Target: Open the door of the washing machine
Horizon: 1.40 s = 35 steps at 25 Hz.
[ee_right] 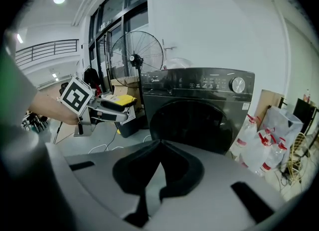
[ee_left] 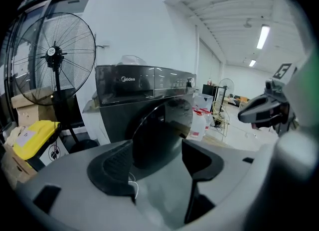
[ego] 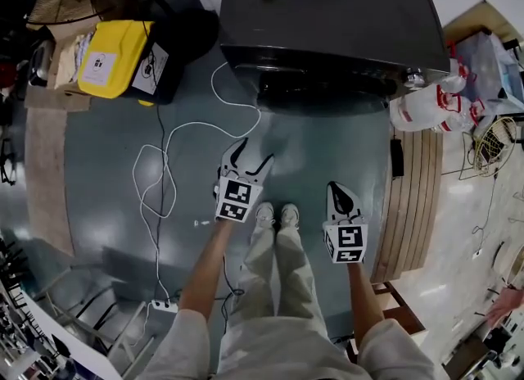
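I stand facing the washing machine (ego: pixel 327 34), well apart from it; its round door (ee_right: pixel 197 123) is shut. My left gripper (ego: pixel 252 156) has its jaws spread with nothing between them. My right gripper (ego: pixel 341 194) has its jaws pressed together, empty. Both hover above the floor (ego: pixel 106 174).

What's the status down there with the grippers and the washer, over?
Left gripper open, empty. Right gripper shut, empty. Washing machine door closed, untouched, both grippers short of it. White cable looped on floor ahead.
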Available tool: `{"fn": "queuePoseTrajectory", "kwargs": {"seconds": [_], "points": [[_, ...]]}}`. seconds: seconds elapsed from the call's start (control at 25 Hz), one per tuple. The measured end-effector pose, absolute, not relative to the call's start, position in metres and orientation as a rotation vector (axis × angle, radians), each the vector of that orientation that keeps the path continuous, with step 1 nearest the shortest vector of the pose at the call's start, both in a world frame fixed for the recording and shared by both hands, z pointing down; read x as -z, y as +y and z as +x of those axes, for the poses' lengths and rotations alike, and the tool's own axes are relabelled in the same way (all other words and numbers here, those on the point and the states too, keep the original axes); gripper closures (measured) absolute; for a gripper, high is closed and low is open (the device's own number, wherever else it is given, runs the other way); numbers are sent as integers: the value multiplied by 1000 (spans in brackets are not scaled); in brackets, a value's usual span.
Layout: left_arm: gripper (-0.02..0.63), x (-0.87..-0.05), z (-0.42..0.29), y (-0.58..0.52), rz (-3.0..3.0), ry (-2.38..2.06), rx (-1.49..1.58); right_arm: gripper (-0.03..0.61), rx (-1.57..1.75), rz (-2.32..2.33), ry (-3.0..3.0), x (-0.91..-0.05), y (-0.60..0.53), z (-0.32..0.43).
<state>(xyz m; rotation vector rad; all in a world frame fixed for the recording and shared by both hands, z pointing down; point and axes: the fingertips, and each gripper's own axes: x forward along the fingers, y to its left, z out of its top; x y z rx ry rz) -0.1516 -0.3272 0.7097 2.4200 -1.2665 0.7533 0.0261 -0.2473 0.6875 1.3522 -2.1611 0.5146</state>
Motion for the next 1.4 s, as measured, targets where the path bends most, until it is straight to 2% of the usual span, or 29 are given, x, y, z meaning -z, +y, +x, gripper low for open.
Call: {"fn": "queuePoseTrajectory", "kwargs": {"seconds": [0.2,1.4], "points": [[327,-737,-141,-348,2495,-1197,-848,580,-538,1333,-2143,-713,-250,25],[324,-834,-119,-480,2515,-1160,-846,580,-516,1329,-2194,-793,-383,6]]}}
